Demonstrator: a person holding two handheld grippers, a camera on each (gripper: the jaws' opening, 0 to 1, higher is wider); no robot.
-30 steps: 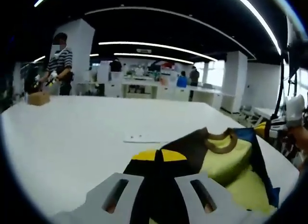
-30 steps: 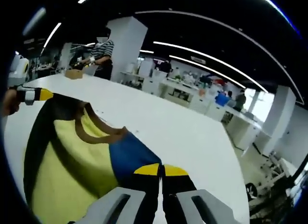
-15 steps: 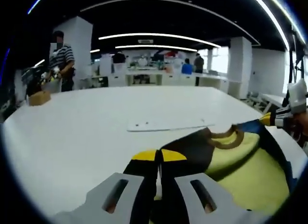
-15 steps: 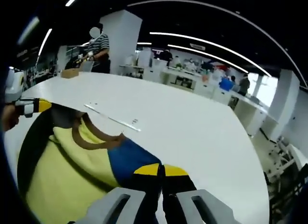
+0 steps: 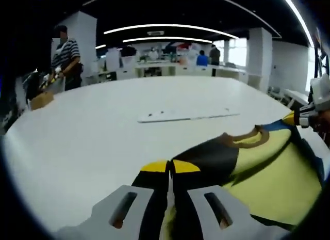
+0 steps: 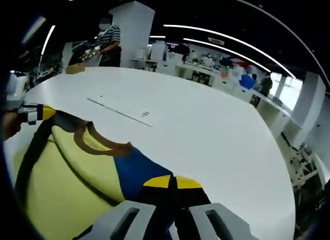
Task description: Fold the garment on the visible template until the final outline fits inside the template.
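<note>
Since the earlier frames the garment (image 5: 268,173) has come lower and flatter over the white worktop (image 5: 93,137), and more of the worktop shows behind it in both views. It is a yellow top with black and blue panels and a brown neckband (image 6: 95,139), stretched between the two grippers. The left gripper (image 5: 170,168) is closed, its yellow-tipped jaws pinching the black shoulder panel; in the right gripper view it shows at the far left (image 6: 38,113), clamped on the same corner. The right gripper (image 6: 172,182) is closed on the blue panel (image 6: 136,170) — in the left gripper view it appears at the right edge (image 5: 301,117). A thin, flat white strip (image 5: 188,115) lies on the worktop beyond the garment, apart from it. A person in a striped shirt (image 5: 64,62) stands past the worktop's far edge, beside a small cardboard box (image 5: 41,99).
</note>
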